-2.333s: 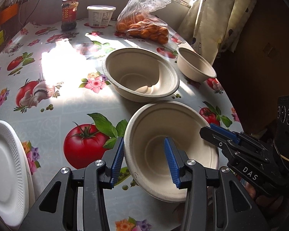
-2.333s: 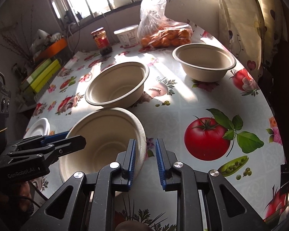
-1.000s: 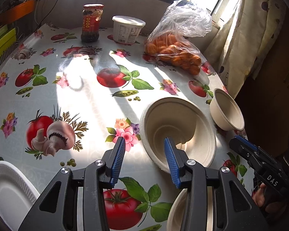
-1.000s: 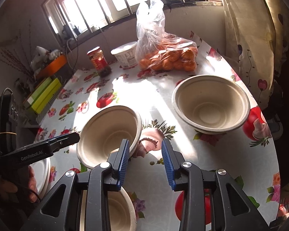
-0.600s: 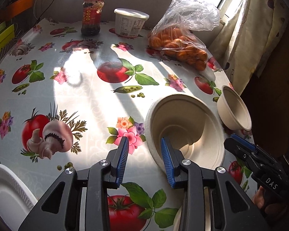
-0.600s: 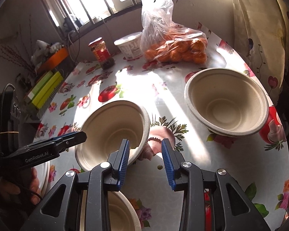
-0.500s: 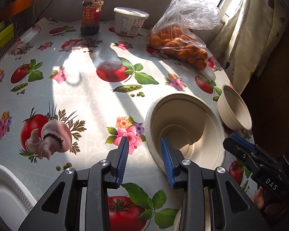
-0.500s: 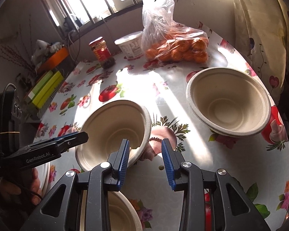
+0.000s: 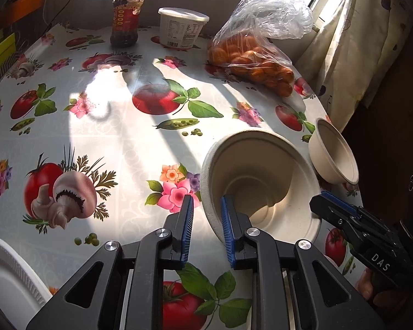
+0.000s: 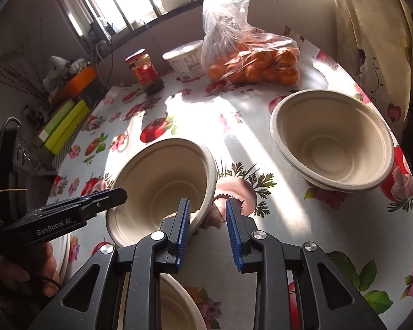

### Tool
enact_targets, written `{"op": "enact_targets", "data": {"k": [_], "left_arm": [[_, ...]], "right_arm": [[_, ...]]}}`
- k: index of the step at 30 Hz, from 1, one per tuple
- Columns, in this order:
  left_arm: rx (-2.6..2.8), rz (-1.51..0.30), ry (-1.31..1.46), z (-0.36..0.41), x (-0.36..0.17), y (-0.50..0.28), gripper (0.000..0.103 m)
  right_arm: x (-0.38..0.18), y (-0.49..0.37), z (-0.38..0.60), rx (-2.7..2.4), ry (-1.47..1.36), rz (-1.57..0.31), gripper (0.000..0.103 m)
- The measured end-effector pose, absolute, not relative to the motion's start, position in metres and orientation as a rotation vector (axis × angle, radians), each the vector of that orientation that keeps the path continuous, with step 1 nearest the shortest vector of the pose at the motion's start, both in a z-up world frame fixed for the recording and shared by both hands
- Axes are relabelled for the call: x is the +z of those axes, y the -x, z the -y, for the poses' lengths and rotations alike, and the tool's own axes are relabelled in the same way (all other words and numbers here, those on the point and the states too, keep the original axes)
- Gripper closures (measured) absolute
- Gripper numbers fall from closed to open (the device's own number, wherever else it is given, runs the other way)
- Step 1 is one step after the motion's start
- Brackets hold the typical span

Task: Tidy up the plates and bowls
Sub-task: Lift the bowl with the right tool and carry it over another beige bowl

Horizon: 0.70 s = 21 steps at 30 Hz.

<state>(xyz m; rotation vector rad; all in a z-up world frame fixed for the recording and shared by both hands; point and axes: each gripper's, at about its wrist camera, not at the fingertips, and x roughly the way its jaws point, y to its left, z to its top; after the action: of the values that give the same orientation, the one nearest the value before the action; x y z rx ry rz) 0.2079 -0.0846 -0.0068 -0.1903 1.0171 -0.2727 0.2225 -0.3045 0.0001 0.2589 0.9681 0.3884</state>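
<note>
Both wrist views look down, sharing one bowl (image 9: 261, 181).

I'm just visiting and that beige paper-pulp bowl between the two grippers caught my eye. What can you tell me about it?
The beige moulded-pulp bowl is round, deep and empty, with a thick rolled rim and a matte, fibrous look. It stands upright on the fruit-printed tablecloth, partly sunlit. The left gripper straddles one side of its rim and the right gripper the opposite side; both are closing, pads not yet pressing.
</note>
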Motion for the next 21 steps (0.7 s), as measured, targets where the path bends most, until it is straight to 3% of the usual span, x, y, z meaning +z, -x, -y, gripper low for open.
{"op": "enact_targets", "data": {"k": [8,21], "left_arm": [[-0.282,-1.015,0.187,0.0868,-0.0067,-0.2065,0.086],[-0.288,-1.014,0.187,0.0873,-0.0069,-0.2069,0.089]], "right_arm": [[0.0003,-0.2218,0.302,0.396,-0.253,-0.966,0.087],[0.0005,-0.2218,0.3019,0.393,-0.254,-0.961,0.088]]}}
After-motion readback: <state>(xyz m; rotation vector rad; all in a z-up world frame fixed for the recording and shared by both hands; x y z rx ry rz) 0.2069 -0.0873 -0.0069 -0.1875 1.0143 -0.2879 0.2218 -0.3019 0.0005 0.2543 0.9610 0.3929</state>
